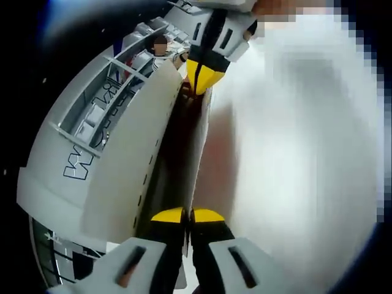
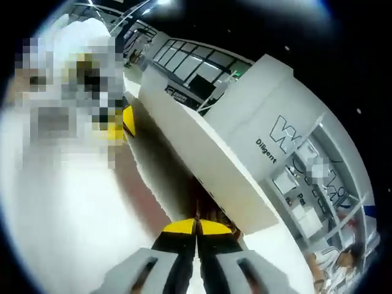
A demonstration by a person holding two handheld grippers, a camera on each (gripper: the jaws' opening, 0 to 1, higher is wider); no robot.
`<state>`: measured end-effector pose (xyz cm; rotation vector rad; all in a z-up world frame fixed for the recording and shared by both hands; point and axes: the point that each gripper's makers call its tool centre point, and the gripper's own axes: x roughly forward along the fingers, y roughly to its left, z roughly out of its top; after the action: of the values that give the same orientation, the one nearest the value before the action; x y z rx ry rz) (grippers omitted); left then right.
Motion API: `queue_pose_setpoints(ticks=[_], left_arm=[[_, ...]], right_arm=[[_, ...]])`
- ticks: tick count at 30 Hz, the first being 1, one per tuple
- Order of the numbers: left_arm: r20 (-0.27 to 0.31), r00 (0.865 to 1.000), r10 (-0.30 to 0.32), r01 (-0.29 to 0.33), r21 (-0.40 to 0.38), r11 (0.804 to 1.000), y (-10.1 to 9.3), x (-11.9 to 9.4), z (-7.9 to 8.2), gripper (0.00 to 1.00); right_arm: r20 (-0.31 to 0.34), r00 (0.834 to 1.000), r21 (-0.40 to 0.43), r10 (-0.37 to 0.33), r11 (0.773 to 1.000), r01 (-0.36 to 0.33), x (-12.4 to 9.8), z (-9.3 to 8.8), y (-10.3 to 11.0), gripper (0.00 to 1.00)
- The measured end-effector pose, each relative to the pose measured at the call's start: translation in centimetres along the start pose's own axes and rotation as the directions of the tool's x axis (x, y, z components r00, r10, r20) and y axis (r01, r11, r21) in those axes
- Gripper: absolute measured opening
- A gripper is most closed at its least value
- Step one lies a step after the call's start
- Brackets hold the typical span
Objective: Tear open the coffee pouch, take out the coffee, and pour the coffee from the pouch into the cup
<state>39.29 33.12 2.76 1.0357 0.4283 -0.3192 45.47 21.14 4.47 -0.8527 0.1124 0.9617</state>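
A large white wall (image 2: 269,116) carries a dark printed logo (image 2: 283,136) with the word "Diligent" beneath it. Beside it stand glass partitions (image 2: 184,64) in dark frames. A dark ceiling (image 2: 318,37) spreads beyond.

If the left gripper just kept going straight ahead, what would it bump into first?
Probably the right gripper, which faces it from the far end of the dark strip, likely the coffee pouch, that the shut left gripper clamps. Depth is hard to judge.
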Motion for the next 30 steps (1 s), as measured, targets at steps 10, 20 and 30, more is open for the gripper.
queue_pose_setpoints(ticks=[10, 20, 30], left_arm=[[-0.003, 1.000, -0.006, 0.006, 0.005, 1.000, -0.2, 0.0, 0.0, 0.06], [-0.001, 1.000, -0.013, 0.013, 0.004, 1.000, -0.4, 0.0, -0.1, 0.06], [0.006, 1.000, 0.001, -0.001, -0.014, 1.000, 0.0, -0.1, 0.0, 0.06]], right_arm=[[0.020, 1.000, 0.281, -0.018, 0.959, 0.011, 2.2, -0.3, -0.7, 0.18], [-0.045, 0.999, 0.337, -0.030, 0.941, 0.043, 3.3, -0.5, -0.3, 0.03], [0.014, 1.000, 0.236, -0.015, 0.972, 0.011, -0.2, 1.6, 1.3, 0.01]])
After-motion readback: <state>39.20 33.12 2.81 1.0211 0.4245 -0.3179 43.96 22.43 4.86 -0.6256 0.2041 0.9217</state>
